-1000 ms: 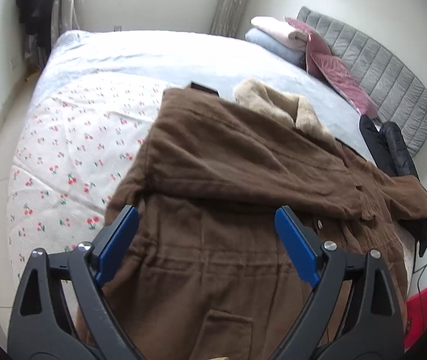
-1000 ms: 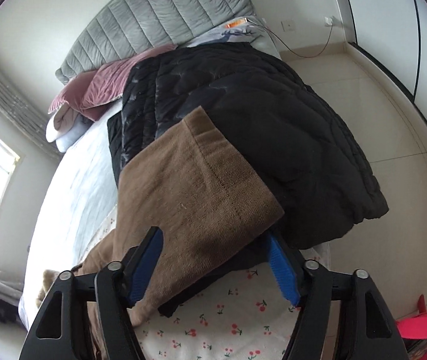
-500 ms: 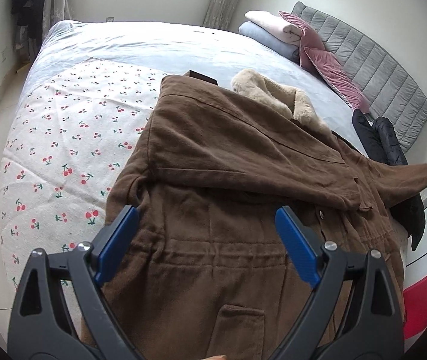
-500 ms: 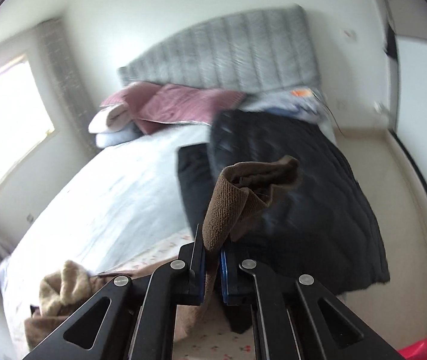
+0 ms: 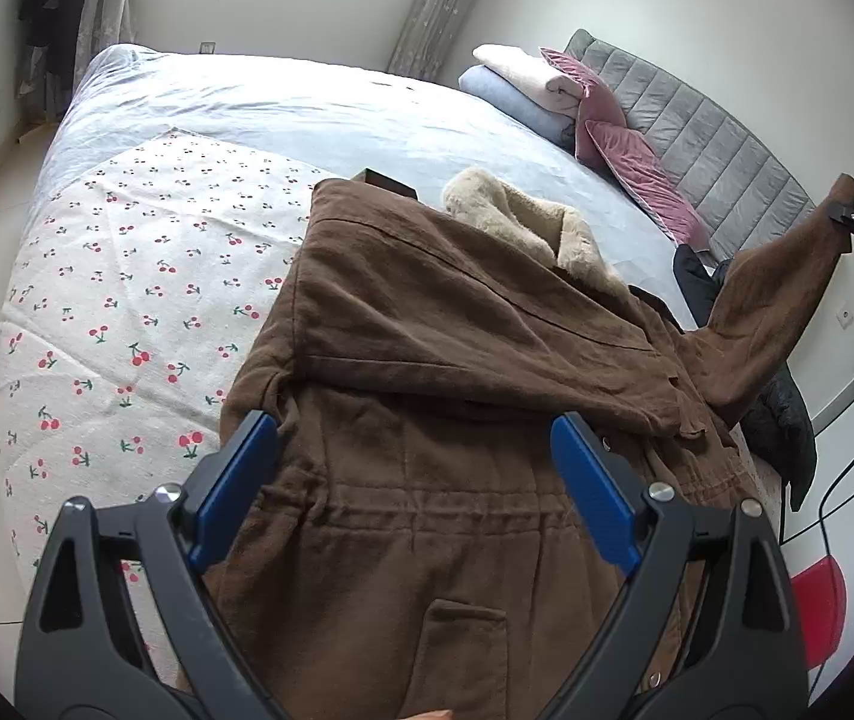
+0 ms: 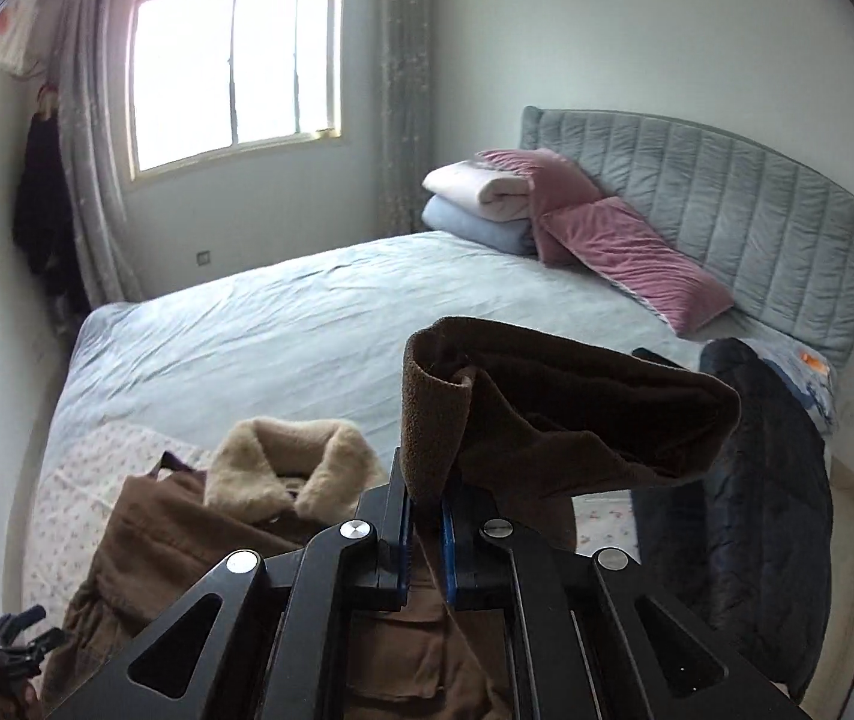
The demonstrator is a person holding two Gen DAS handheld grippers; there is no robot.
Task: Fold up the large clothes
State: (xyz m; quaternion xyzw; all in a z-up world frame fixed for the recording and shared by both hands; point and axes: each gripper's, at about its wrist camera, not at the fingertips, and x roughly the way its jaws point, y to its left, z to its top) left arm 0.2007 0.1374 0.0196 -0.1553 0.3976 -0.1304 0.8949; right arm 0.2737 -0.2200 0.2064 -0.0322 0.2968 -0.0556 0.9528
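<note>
The bed (image 5: 318,114) is covered w/ a pale blue-grey sheet; a grey quilted headboard (image 6: 727,192) is seen at its far end. A white cherry-print cloth (image 5: 114,312) is spread over the near part of the bed. A brown coat (image 5: 439,396) w/ a beige fleece collar (image 5: 523,222) is laid across that cloth & the sheet. Two pink cushions (image 6: 625,240) are propped against the headboard, beside folded white & blue blankets (image 6: 481,204), stacked. A black quilted jacket (image 6: 769,480) is draped over the bed's edge, nr the headboard.
</note>
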